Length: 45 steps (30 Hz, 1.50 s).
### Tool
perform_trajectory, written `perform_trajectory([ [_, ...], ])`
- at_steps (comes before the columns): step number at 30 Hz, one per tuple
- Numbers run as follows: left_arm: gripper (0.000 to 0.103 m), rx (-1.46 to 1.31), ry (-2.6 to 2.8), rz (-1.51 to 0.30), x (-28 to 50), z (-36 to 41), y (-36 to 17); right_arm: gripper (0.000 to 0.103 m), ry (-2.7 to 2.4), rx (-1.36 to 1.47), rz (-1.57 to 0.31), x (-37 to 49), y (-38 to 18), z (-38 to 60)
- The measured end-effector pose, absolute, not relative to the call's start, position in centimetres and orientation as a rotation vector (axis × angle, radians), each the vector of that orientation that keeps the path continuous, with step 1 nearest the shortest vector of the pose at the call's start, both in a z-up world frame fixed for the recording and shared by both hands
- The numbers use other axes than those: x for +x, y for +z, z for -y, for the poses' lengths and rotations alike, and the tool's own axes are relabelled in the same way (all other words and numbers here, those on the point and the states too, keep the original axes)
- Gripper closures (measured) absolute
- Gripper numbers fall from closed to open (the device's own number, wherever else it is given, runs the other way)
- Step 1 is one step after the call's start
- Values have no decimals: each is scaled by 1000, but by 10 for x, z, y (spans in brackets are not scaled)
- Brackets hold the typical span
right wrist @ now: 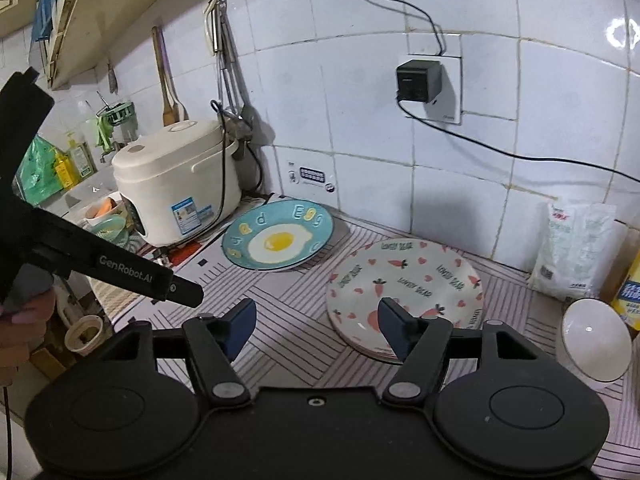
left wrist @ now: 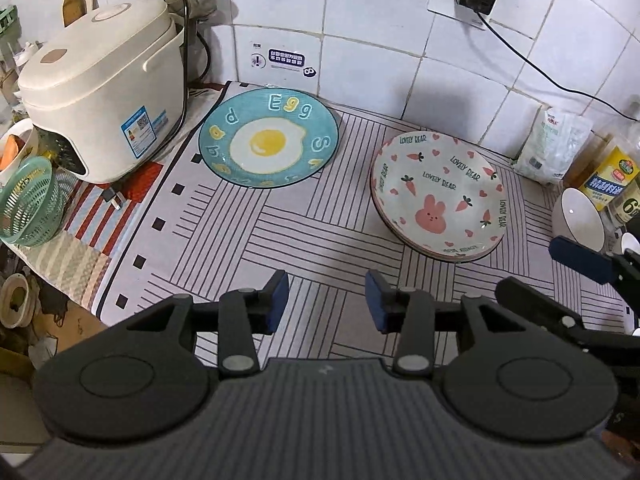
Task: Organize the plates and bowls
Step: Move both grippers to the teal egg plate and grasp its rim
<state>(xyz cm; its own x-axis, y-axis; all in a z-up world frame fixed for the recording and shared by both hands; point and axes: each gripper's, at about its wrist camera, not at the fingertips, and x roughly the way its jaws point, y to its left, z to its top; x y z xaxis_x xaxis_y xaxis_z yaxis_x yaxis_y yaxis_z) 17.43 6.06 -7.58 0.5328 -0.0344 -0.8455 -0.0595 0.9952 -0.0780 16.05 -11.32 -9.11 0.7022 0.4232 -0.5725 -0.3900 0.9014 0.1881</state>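
A teal plate with a fried-egg picture (left wrist: 269,138) (right wrist: 278,236) lies at the back of the striped mat, beside the rice cooker. To its right sits a short stack of white bunny-and-carrot plates (left wrist: 438,194) (right wrist: 406,280). A white bowl (left wrist: 578,216) (right wrist: 594,344) rests tilted at the far right. My left gripper (left wrist: 327,300) hovers open over the bare mat, nearer than both plates, with nothing between its pads. My right gripper (right wrist: 317,326) is open too, held above the mat with its right pad over the near rim of the bunny stack; nothing is gripped.
A white rice cooker (left wrist: 102,108) with its cord fills the back left corner, a green basket (left wrist: 28,200) below it. A white bag (left wrist: 554,144) and yellow bottles (left wrist: 612,176) crowd the right wall. A plug and cable (right wrist: 418,80) hang on the tiles.
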Motion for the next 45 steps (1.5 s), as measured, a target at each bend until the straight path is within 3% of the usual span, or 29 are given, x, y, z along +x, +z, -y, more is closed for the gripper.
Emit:
perform_trajectory([
  [4, 52, -103, 2, -1013, 177, -73, -79, 23, 474, 72, -646, 166, -94, 103],
  [9, 44, -99, 24, -998, 187, -95, -84, 23, 485, 76, -645, 181, -97, 85],
  [20, 44, -129, 169, -893, 208, -183, -106, 22, 510, 119, -553, 227, -100, 45],
  [32, 36, -228, 147, -944, 297, -221, -173, 22, 454, 384, -721, 296, -187, -5],
  [42, 37, -225, 105, -984, 355, -225, -202, 31, 315, 558, -805, 336, -235, -29],
  [45, 40, -233, 93, -995, 364, -227, -206, 38, 294, 575, -797, 345, -238, -27],
])
